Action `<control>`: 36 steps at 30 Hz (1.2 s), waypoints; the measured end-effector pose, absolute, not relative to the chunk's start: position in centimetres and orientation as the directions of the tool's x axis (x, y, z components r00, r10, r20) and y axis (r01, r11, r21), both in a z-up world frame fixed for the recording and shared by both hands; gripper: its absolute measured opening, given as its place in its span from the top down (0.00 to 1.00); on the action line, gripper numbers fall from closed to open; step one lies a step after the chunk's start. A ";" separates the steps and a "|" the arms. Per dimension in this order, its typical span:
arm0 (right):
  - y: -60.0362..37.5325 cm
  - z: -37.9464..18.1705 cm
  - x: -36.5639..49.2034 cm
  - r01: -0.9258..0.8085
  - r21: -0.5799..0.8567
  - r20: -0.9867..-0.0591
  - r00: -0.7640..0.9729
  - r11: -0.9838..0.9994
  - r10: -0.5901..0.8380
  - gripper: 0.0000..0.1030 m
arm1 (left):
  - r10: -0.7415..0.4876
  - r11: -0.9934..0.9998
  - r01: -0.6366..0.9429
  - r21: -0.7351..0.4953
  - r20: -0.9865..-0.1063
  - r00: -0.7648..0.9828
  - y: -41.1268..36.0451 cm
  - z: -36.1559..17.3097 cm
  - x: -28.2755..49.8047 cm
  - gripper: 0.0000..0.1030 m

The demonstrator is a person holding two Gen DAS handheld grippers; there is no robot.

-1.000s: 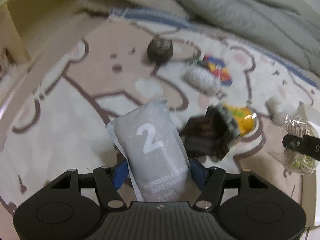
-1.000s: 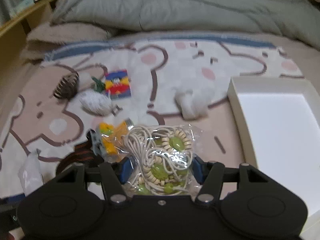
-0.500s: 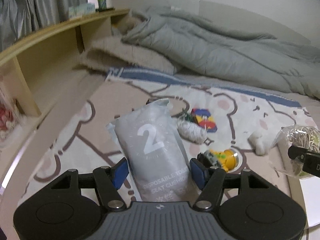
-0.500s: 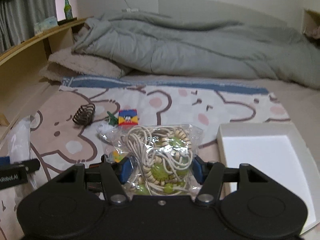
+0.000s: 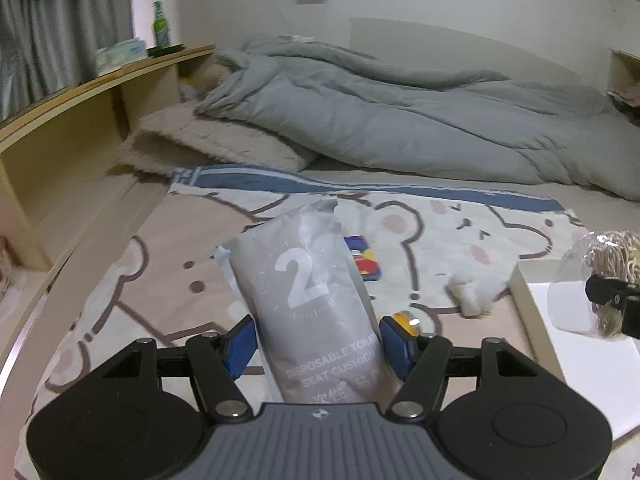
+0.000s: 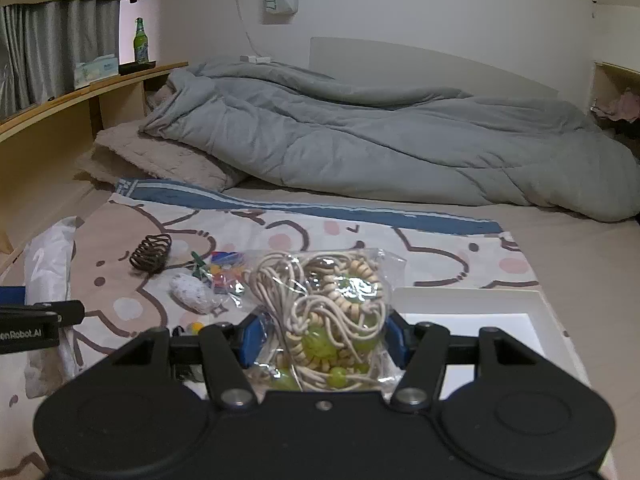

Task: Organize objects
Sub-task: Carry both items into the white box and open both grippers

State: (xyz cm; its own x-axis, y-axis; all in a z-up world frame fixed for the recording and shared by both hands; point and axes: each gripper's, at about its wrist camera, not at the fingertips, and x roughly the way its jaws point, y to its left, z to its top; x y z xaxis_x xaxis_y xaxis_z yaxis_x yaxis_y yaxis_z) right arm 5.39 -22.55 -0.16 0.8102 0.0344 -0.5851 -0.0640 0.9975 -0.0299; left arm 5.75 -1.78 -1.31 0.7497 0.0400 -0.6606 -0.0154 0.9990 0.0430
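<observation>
Left gripper (image 5: 318, 342) clamped on a grey foil pouch printed with a large white 2 (image 5: 308, 296), upright at lower centre of the left wrist frame. Right gripper (image 6: 320, 340) closed around a clear plastic bag of cream cord and green beads (image 6: 320, 320), low centre of the right wrist frame. White shallow tray (image 6: 468, 294) lower right, on the bear-print bed sheet (image 6: 440, 248); brown coiled wire piece (image 6: 151, 253), multicoloured card (image 6: 226, 260) left of centre.

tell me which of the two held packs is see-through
The clear bag of beaded cord in the right tool; the grey pouch marked 2 in the left tool is opaque.
</observation>
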 end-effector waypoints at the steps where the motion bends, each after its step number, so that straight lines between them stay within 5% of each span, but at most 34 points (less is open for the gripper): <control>1: -23.0 0.0 5.3 -0.063 -0.036 -0.586 0.810 0.997 0.030 0.41 | 0.032 0.999 -0.005 0.043 -0.659 0.751 -2.2 -1.3 5.8 0.36; 23: -34.1 -0.7 4.0 0.095 -0.101 -0.615 0.777 0.990 -0.137 0.41 | -0.155 0.965 0.254 0.060 -0.650 0.744 -14.6 -2.6 5.9 0.36; 36: -40.5 -3.5 4.1 0.173 -0.092 -0.663 0.724 0.981 -0.190 0.41 | -0.330 0.913 0.407 -0.031 -0.643 0.691 -22.1 -2.7 7.1 0.35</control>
State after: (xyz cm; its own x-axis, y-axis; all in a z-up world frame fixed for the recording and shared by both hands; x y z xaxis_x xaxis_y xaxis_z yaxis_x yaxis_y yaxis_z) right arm 4.10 -40.53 -3.53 0.7242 -0.1903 -0.6628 0.1732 0.9806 -0.0923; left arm 7.06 -22.12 -2.66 0.6915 -0.3302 -0.6425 0.4072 0.9128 -0.0309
